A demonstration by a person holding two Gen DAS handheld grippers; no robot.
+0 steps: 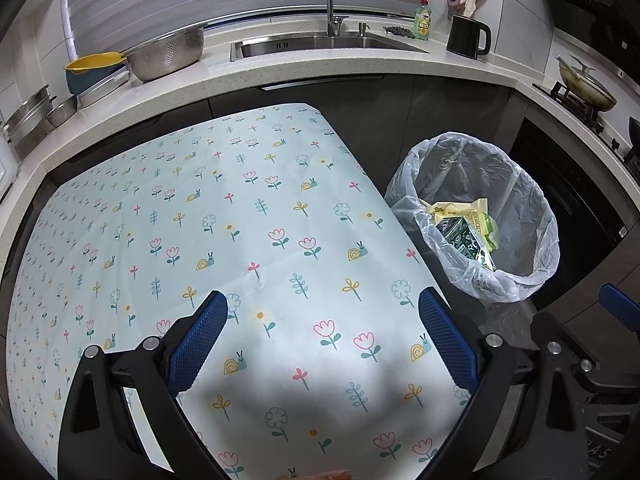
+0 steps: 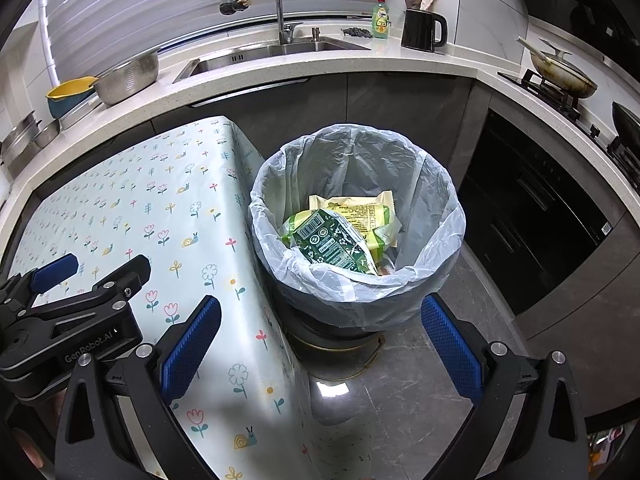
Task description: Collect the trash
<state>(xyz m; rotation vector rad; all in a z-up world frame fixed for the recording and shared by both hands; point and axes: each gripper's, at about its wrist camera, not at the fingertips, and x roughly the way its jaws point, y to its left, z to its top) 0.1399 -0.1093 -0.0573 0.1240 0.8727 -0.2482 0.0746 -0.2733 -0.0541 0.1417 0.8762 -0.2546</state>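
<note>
So the left gripper [image 1: 322, 312] was hanging over the table with the flower-and-snail tablecloth [image 1: 224, 216], blue pads spread wide and nothing between them. From its camera the cloth's right edge ran diagonally from about 12 o'clock down to 4 o'clock, and the trash bin [image 1: 520, 280] sat just off that edge at roughly 2 o'clock, on the floor.

The right gripper [image 2: 320, 320] was also splayed open and holding nothing, parked past the table's corner with the bin [image 2: 432, 216] dead ahead at 12 o'clock. Its clear liner bag folded over the rim all the way round. Inside lay the trash: a dark green wrapper [image 2: 332, 244] on top, and a yellow snack packet [image 2: 356, 208] behind it, both well below the rim. The table edge dropped straight down beside the bin's left side, really close, though contact couldn't be made out. To the right of the bin was open grey floor tile [image 2: 404, 396] before the dark oven front [image 2: 532, 216]. The left gripper's body [image 2: 80, 308] showed at 9 o'clock over the cloth.

Behind everything, the counter edge [image 2: 280, 68] curved around with the sink [image 2: 276, 50] and a black kettle [image 2: 422, 30].
</note>
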